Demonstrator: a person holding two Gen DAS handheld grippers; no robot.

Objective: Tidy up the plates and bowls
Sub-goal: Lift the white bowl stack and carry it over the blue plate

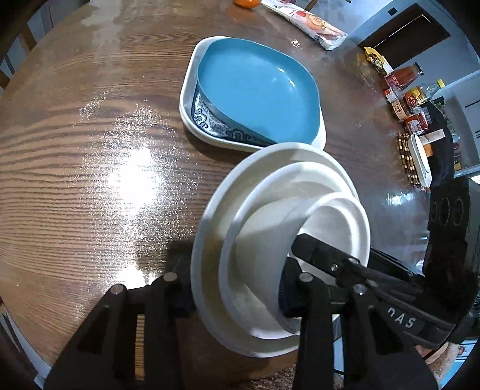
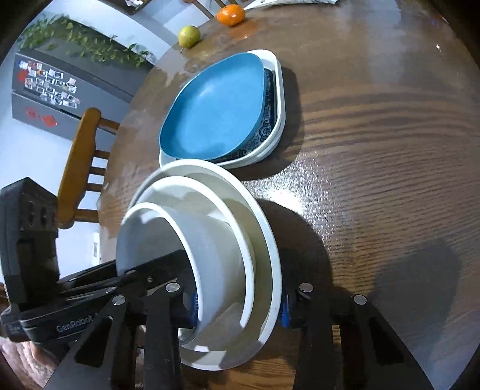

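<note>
A nested stack of white round dishes (image 1: 270, 240), a wide plate with two bowls inside, is held tilted above the wooden table (image 1: 90, 150). My left gripper (image 1: 240, 303) is shut on one side of the stack's rim. My right gripper (image 2: 238, 312) is shut on the opposite side of the stack (image 2: 210, 240). Each gripper shows in the other's view, the right one (image 1: 345, 264) and the left one (image 2: 105, 285). Just beyond the stack, a blue bowl (image 1: 258, 90) sits in a white rectangular dish with a blue pattern (image 1: 192, 102), which also shows in the right wrist view (image 2: 277, 99).
An orange (image 2: 231, 14) and a green fruit (image 2: 189, 35) lie at the table's far edge. A snack packet (image 1: 309, 22), sauce bottles and jars (image 1: 405, 90) and a beaded trivet (image 1: 408, 159) stand along another edge. A wooden chair (image 2: 81, 156) stands beside the table.
</note>
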